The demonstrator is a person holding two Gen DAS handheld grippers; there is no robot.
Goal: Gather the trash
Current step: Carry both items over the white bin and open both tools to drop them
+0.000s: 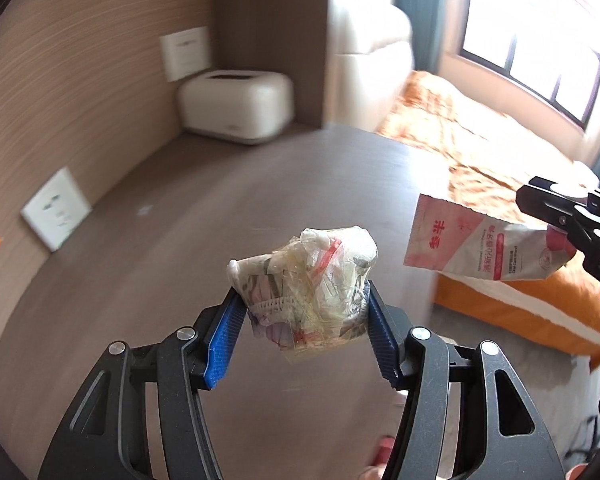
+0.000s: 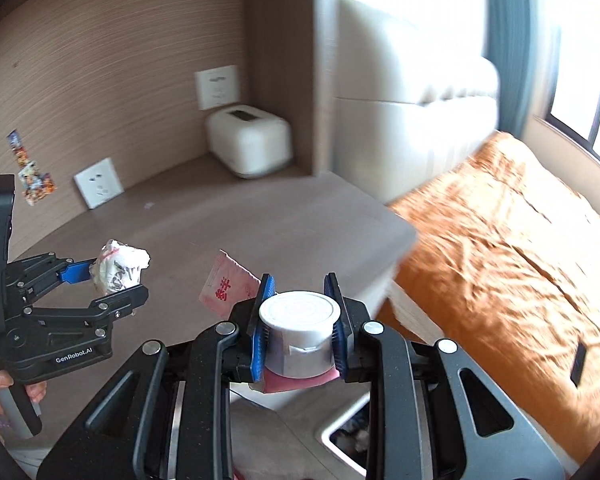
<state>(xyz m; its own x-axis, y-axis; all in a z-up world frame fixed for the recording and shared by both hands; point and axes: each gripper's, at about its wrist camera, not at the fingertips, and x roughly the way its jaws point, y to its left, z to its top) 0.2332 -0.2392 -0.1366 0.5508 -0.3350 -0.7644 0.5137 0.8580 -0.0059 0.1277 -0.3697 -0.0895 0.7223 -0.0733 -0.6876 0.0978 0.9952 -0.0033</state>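
Desk: bare of trash now.
Left gripper: clamped on plastic wad.
Right gripper: clamped on toothpaste tube.
Left to do: drop both in bin, I think.

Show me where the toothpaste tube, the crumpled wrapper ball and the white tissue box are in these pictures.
toothpaste tube [image 1: 472, 240], left wrist view, on its printed pink and white body.
crumpled wrapper ball [image 1: 312, 276], left wrist view, on the middle of the wad.
white tissue box [image 2: 250, 140], right wrist view, on its front face.
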